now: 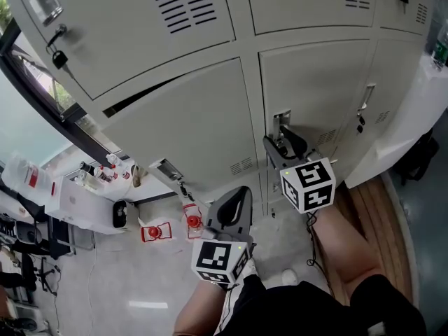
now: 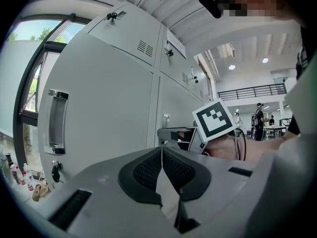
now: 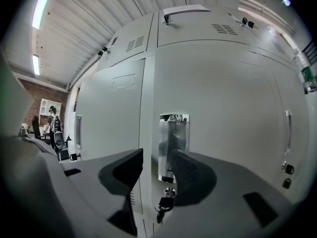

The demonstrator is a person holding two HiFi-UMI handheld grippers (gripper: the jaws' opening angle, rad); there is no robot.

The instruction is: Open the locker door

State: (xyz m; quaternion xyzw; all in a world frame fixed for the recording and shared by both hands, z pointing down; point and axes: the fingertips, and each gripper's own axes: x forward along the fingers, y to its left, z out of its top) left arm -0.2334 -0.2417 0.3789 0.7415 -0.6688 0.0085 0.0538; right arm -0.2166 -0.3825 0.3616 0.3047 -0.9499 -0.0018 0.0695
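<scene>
The pale grey metal locker door [image 3: 228, 103] is unopened; the right gripper [image 3: 156, 158], fingers wide apart and empty, faces its chrome recessed handle [image 3: 174, 133]; the left gripper [image 2: 162, 152] has its fingers together, empty.

Ok so I'm counting six pale grey metal locker doors [image 1: 126, 33] [image 1: 301, 5] [image 1: 392, 16] [image 1: 182, 124] [image 1: 315, 82] [image 1: 395, 75] in the head view. Each one is carrying one set of slotted vents [image 1: 185, 5], so six sets. Two grey two-jaw grippers [image 1: 236, 193] [image 1: 280, 140] are poking in, each wearing one black-and-white marker cube [image 1: 220, 257] [image 1: 308, 184], so two cubes. Two small red things [image 1: 155, 231] [image 1: 192, 222] are sitting at the pale floor's [image 1: 126, 278] edge by the lockers, and I can't tell what they are. The right gripper view is showing three shiny recessed metal handles [image 3: 78, 131] [image 3: 171, 133] [image 3: 288, 133].
</scene>
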